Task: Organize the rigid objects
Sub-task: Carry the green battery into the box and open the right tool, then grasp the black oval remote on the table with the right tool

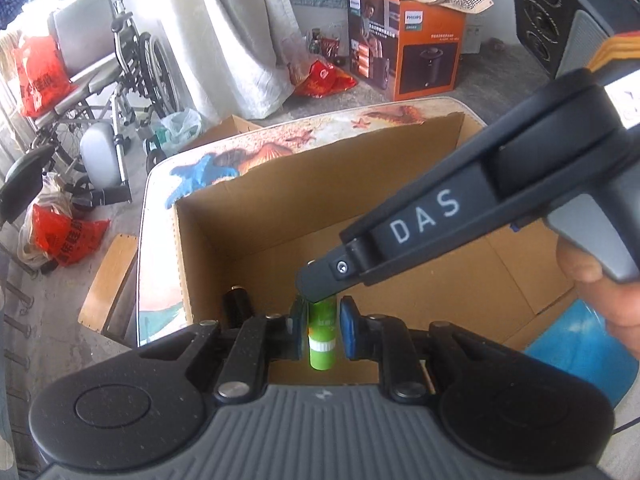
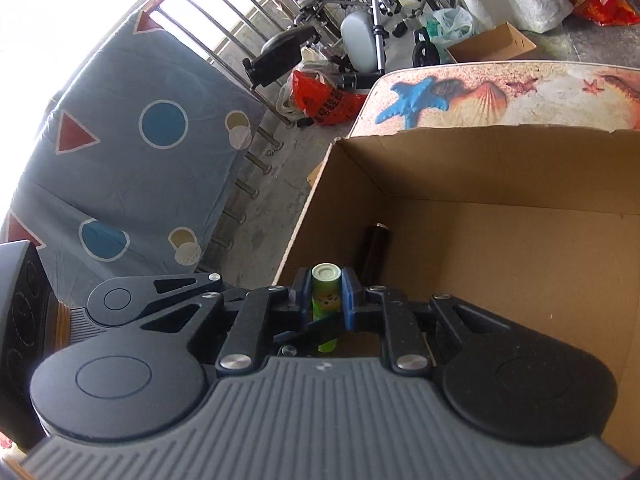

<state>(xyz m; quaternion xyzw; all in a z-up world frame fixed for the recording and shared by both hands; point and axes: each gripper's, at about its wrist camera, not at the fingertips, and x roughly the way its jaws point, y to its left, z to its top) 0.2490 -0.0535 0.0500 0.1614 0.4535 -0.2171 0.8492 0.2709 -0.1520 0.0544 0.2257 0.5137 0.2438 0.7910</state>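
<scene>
A green tube (image 1: 322,338) with a white ring hangs over the open cardboard box (image 1: 320,184). My left gripper (image 1: 322,320) is shut on its near part. From the right, my right gripper (image 1: 316,286), held by a hand (image 1: 600,292), is shut on the tube's far end. The right wrist view shows the green tube (image 2: 326,300) pinched between the blue pads of the right gripper (image 2: 326,292), with the left gripper (image 2: 320,326) crossing it lower down. A dark cylinder (image 1: 238,308) (image 2: 376,248) stands inside the box (image 2: 480,168) by its left wall.
The box sits on a table with a seashell-print top (image 1: 280,148) (image 2: 480,92). On the floor around it are a wheelchair (image 1: 108,92), red bags (image 1: 60,236), an orange Philips carton (image 1: 404,40) and a speaker (image 1: 560,12). A blue patterned sheet (image 2: 140,140) hangs on a railing.
</scene>
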